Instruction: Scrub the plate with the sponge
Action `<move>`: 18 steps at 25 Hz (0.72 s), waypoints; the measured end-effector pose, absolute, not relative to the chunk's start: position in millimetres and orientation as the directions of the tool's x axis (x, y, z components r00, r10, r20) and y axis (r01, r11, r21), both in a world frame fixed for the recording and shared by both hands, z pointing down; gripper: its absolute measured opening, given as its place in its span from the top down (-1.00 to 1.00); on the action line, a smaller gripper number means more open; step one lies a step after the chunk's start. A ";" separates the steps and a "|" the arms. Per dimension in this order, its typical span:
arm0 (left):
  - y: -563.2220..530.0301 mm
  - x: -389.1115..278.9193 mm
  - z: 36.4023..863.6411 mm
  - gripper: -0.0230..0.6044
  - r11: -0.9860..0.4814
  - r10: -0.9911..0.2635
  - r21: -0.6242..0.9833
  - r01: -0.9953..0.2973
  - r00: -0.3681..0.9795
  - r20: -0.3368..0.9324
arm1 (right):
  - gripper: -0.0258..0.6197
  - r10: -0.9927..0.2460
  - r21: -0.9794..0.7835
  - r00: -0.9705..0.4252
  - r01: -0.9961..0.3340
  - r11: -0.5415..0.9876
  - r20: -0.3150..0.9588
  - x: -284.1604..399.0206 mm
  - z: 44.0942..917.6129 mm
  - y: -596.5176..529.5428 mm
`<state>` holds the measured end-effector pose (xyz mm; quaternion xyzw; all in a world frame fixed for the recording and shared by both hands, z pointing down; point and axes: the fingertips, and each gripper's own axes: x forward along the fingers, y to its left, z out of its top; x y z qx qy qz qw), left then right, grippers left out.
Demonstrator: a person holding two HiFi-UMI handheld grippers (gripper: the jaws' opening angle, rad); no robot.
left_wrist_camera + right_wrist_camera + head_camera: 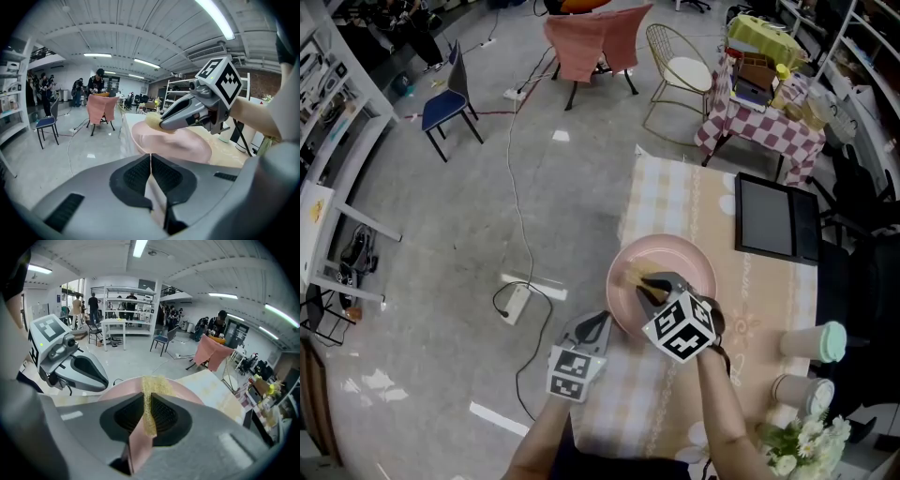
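A pink plate (680, 258) lies on the checked tablecloth near the table's left edge. My left gripper (605, 321) is shut on the plate's near-left rim; in the left gripper view (151, 161) a thin pink edge shows between the closed pads. A yellow sponge (635, 276) is held by my right gripper (645, 281), which is shut on it over the plate's left part. In the right gripper view the sponge (152, 387) sticks out past the jaws above the plate (117, 392). The left gripper view shows the sponge (152, 122) touching the plate (187, 145).
On the table (675, 197) lie a black tablet (773, 217), two cups (811, 342) (802, 392) and white flowers (802, 445) at the right. A power strip (516, 302) with cables lies on the floor to the left. Chairs stand farther off.
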<state>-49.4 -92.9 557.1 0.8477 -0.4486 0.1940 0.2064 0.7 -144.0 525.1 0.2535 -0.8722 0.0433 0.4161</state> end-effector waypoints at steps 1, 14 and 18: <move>-93.6 -49.2 556.9 0.87 -0.512 -0.681 0.176 -0.841 0.522 0.514 | 0.78 -0.419 0.157 -0.511 -0.477 0.865 0.751 2.9 526.3 -148.6; -97.5 -49.9 561.8 0.87 -0.512 -0.680 0.178 -0.841 0.523 0.514 | 0.78 -0.517 0.339 -0.416 -0.430 0.837 0.748 13.2 546.6 -190.9; -98.6 -50.0 562.8 0.87 -0.512 -0.680 0.180 -0.840 0.524 0.513 | 0.78 -0.517 0.331 -0.423 -0.440 0.835 0.744 13.1 553.6 -194.8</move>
